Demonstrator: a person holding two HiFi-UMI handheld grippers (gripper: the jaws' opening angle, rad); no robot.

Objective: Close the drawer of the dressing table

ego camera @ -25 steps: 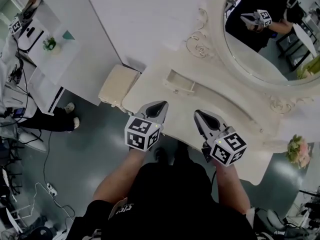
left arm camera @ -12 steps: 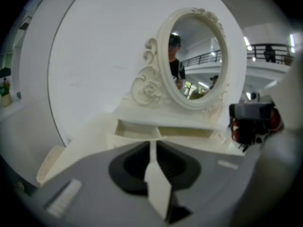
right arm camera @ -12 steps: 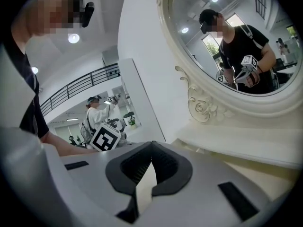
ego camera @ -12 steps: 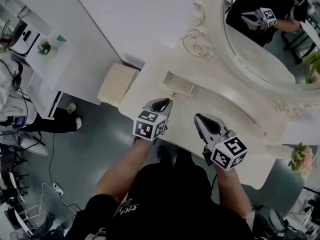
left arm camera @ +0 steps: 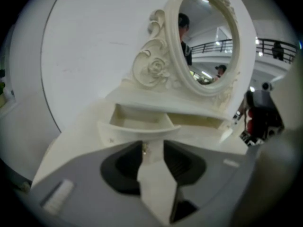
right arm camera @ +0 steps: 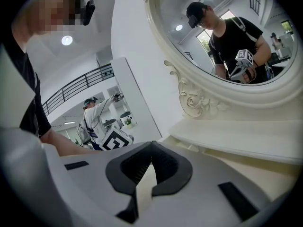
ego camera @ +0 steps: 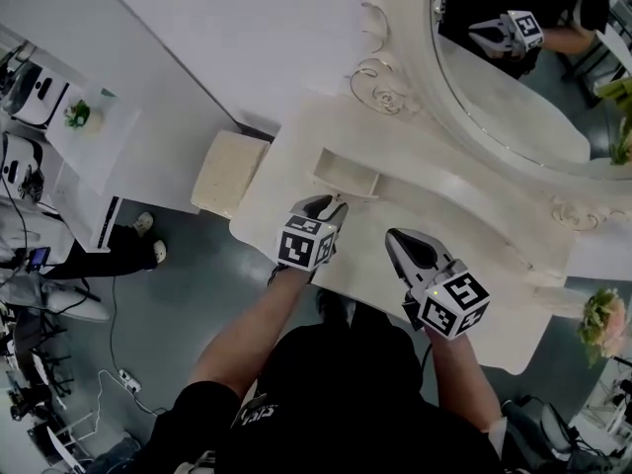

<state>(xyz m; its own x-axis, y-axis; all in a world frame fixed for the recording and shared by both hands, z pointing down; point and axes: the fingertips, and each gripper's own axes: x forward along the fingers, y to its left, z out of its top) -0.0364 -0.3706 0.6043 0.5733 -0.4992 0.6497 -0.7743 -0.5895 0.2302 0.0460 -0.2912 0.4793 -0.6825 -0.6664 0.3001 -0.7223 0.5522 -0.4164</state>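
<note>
The cream dressing table has one small drawer pulled out at its left. In the left gripper view the curved drawer front lies just beyond the jaws, and its small knob sits between the tips, close to the left one. My left gripper is right at that front. Its jaws have just been opening and the pads are not pressing on anything. My right gripper is shut and empty, over the tabletop to the right of the drawer.
An oval mirror in an ornate frame stands at the back of the table. A cream padded stool is off the table's left end. Pink flowers stand at the right, and a white shelf unit at far left.
My left gripper has moved forward and down to the drawer front, and its jaws have parted. The right gripper has drifted slightly and stayed shut.
</note>
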